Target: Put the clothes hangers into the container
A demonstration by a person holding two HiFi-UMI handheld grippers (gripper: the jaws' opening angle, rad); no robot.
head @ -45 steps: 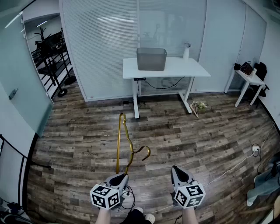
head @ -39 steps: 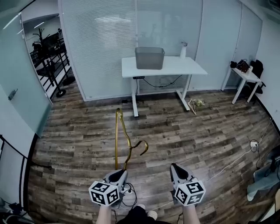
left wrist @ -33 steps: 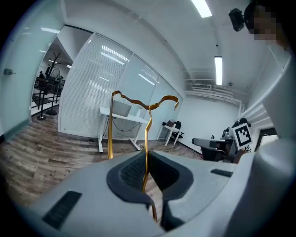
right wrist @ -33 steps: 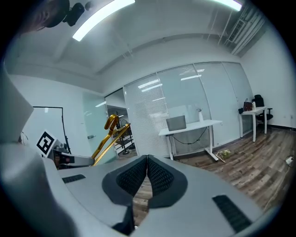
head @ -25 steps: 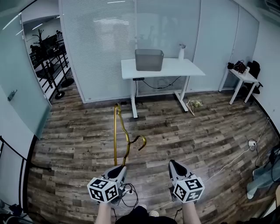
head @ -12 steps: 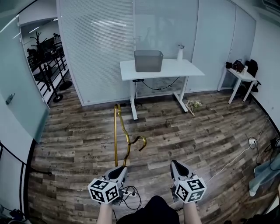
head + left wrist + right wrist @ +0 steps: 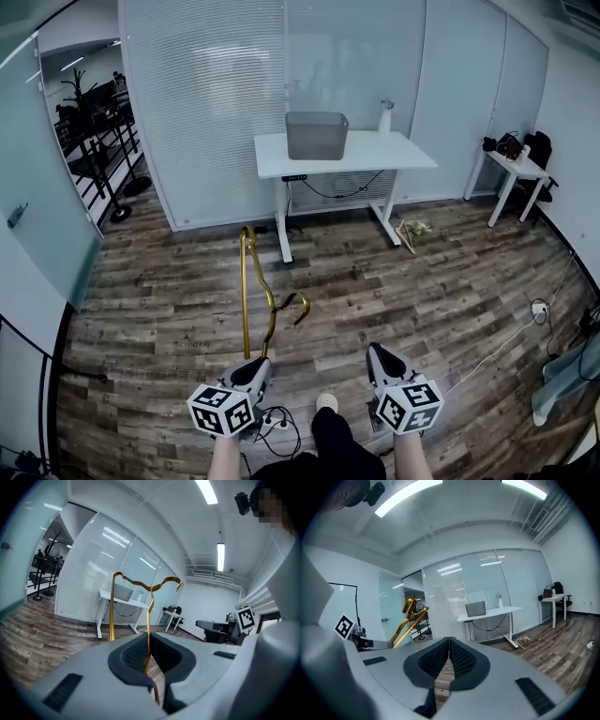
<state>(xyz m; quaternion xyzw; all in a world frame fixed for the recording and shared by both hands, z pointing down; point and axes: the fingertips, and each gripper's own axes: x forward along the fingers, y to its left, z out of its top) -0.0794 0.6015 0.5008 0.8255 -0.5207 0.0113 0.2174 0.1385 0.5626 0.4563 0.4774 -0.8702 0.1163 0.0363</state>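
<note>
Gold hanger (image 7: 246, 281) juts forward from the left gripper (image 7: 253, 367), whose jaws are clamped on its thin wire. The right gripper (image 7: 382, 360), just beside it, has its jaws pressed together on nothing. The grey container (image 7: 317, 136) sits on the white table (image 7: 403, 153), well ahead of both.

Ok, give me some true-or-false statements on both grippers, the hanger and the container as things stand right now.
1. The left gripper is shut on the gold hanger. True.
2. The right gripper holds a second hanger. False: it is shut with nothing between its jaws.
3. The grey container sits on the white table. True.
4. The hanger is already in the container. False: the left gripper holds it out over the wood floor, well short of the table.
</note>
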